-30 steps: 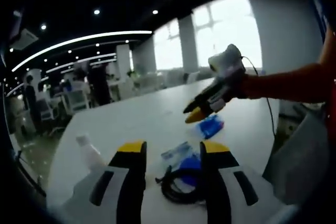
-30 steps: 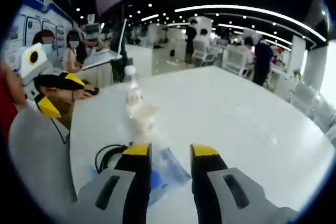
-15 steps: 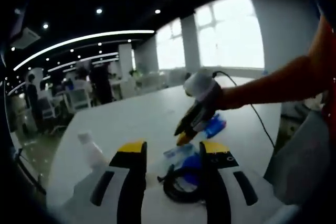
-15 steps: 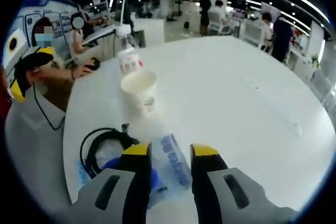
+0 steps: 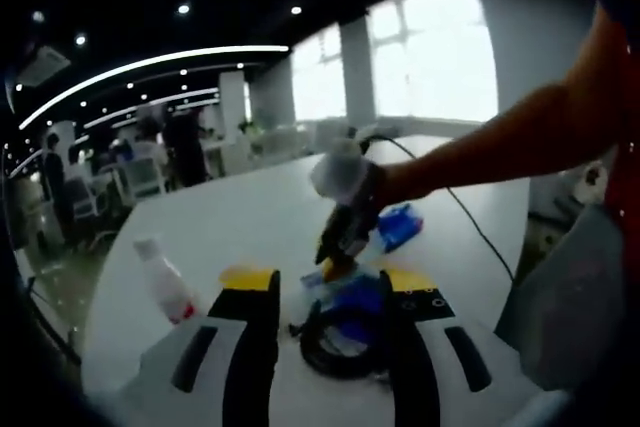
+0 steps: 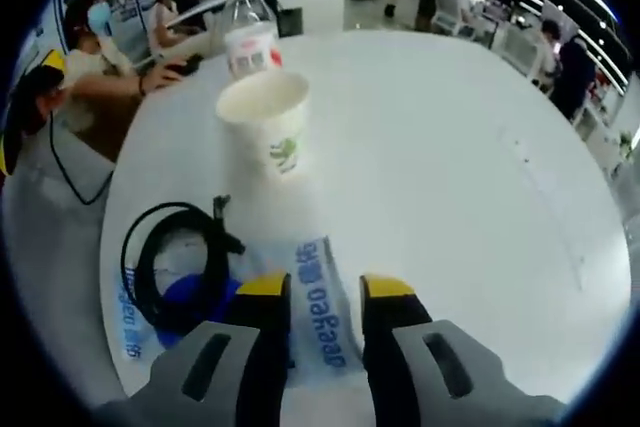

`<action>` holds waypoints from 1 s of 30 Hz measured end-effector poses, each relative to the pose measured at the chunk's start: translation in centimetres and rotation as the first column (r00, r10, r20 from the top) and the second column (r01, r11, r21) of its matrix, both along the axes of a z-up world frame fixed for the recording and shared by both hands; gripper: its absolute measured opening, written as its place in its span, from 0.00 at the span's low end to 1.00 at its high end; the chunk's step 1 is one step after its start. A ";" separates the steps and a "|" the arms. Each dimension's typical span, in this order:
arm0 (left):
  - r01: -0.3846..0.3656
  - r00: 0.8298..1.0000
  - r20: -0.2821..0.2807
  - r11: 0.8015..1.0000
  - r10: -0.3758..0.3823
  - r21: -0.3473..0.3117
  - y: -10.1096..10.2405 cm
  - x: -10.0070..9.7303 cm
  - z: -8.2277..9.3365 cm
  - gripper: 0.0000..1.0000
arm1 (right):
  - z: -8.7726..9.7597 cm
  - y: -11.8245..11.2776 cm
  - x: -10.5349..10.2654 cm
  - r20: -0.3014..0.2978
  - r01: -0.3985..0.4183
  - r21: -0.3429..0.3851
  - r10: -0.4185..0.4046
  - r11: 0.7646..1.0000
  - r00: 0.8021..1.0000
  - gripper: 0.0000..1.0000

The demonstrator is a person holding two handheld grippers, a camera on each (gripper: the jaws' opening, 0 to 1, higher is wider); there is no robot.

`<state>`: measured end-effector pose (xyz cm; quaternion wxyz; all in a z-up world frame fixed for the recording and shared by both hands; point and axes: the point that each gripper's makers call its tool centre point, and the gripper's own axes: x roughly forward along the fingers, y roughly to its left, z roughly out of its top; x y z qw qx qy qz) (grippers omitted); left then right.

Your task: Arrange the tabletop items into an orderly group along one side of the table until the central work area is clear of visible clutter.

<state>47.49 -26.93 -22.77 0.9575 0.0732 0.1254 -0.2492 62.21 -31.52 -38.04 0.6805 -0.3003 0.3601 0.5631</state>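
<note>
On the white table (image 6: pixel 450 177), a clear plastic packet with blue print (image 6: pixel 322 319) lies between the jaws of my open right gripper (image 6: pixel 325 289), low over it. Left of it are a black cable coil (image 6: pixel 172 269) and a blue item (image 6: pixel 196 299). Farther off stand a white paper cup (image 6: pixel 266 131) and a plastic bottle (image 6: pixel 250 35). My left gripper (image 5: pixel 330 285) hangs open over the cable coil (image 5: pixel 335 345) and the blue item (image 5: pixel 356 299). The right gripper (image 5: pixel 335 252) reaches in just beyond them, and the bottle (image 5: pixel 166 285) stands at the left.
A second blue packet (image 5: pixel 398 225) lies on the table behind the right gripper. The person's arm in an orange sleeve (image 5: pixel 500 142) crosses from the right. Seated people (image 6: pixel 95 42) work at a desk past the table's rounded edge. The table's far half is bare.
The right gripper has dropped from above the table to the clear packet, which now lies between its jaws; the cup and bottle look nearer. The left gripper has barely moved.
</note>
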 end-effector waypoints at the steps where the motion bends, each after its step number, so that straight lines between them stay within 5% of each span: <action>1: 0.006 1.000 -0.002 1.000 -0.006 0.002 -0.1 0.0 0.0 0.38 | -0.3 -0.1 -0.3 -0.013 -0.013 -0.016 0.013 1.000 1.000 0.24; 7: 0.147 0.987 -0.081 0.987 -0.141 0.070 -2.4 -1.0 -2.3 0.38 | -0.8 -0.3 -0.5 -0.028 -0.034 -0.035 0.033 0.999 0.999 0.24; 10: 0.234 0.970 -0.101 0.963 -0.222 0.131 -3.6 -1.7 -3.1 0.38 | -0.9 -0.3 -0.5 -0.030 -0.044 -0.043 0.043 0.998 0.999 0.23; 15: 0.368 0.926 -0.163 0.911 -0.340 0.189 -5.4 -2.6 -5.5 0.38 | -0.9 -0.3 -0.1 -0.028 -0.048 -0.048 0.047 0.998 0.999 0.21; 20: 0.461 0.868 -0.281 0.875 -0.410 0.148 -6.2 -3.5 -8.8 0.34 | -0.9 -0.4 -0.1 -0.035 -0.044 -0.050 0.042 0.998 0.999 0.21; 30: 0.622 0.773 -0.324 0.752 -0.545 0.218 -7.6 -4.7 -12.1 0.24 | -1.1 -0.4 -0.1 -0.042 -0.047 -0.053 0.044 0.998 0.998 0.21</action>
